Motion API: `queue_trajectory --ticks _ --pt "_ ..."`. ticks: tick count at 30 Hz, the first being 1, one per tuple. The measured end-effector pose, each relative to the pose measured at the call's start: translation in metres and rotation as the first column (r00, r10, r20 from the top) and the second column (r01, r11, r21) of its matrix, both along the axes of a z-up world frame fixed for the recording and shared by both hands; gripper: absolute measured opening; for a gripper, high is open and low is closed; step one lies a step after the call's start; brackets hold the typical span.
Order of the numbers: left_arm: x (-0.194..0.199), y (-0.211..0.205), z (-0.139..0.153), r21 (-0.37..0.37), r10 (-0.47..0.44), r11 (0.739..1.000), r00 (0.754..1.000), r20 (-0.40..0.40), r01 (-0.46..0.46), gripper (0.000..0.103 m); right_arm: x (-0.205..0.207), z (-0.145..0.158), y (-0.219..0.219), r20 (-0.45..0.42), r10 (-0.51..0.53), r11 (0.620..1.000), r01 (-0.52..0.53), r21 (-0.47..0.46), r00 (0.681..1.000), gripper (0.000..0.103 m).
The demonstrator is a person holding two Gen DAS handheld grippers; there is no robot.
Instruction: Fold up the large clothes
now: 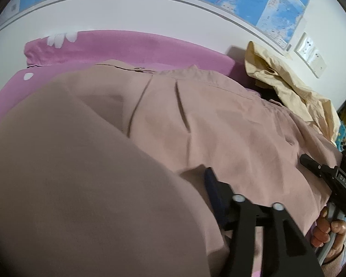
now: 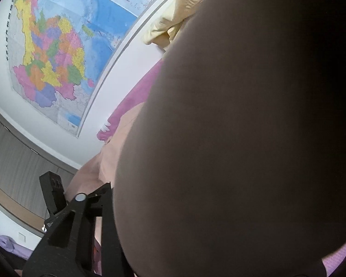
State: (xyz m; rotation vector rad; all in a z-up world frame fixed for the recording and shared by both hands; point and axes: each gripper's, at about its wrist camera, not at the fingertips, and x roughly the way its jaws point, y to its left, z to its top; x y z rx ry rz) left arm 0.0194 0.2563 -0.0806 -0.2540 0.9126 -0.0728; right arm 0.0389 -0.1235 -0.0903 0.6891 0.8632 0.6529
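Folding appears to be at the stage where a lifted layer of the dusty-pink garment is being carried over the part lying flat on the pink bed sheet. A raised fold of that cloth hangs close before both cameras and hides most of each view. The left hand-held gripper is seen only in part: one dark finger shows at the cloth's edge and the other is covered, so a hold on the fabric is judged likely, but it cannot be told for certain. The right hand-held gripper is seen at the garment's right edge, held by a hand; in its own view its tips are buried behind cloth, so its grip cannot be told either. For a clean fold, both held corners should be kept level and the edge taut between them, then laid down so that it meets the waistband seam squarely. Room is limited: the wall with the map runs along the far side of the bed, and a cream garment is heaped just beside the pink one on the right, so the fold is best kept clear of that pile.
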Motion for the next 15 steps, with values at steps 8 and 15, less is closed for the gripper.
queue_trajectory --ticks 8,15 --pt "-0.021 0.021 0.023 -0.093 0.031 0.995 0.999 0.036 -0.027 0.014 -0.027 0.031 -0.003 0.083 0.056 0.996 -0.062 0.072 0.995 0.021" --pt "-0.021 0.041 0.000 -0.127 0.000 0.992 0.999 -0.040 -0.005 0.042 -0.024 0.006 -0.006 -0.030 0.063 0.997 -0.062 0.036 0.998 0.054"
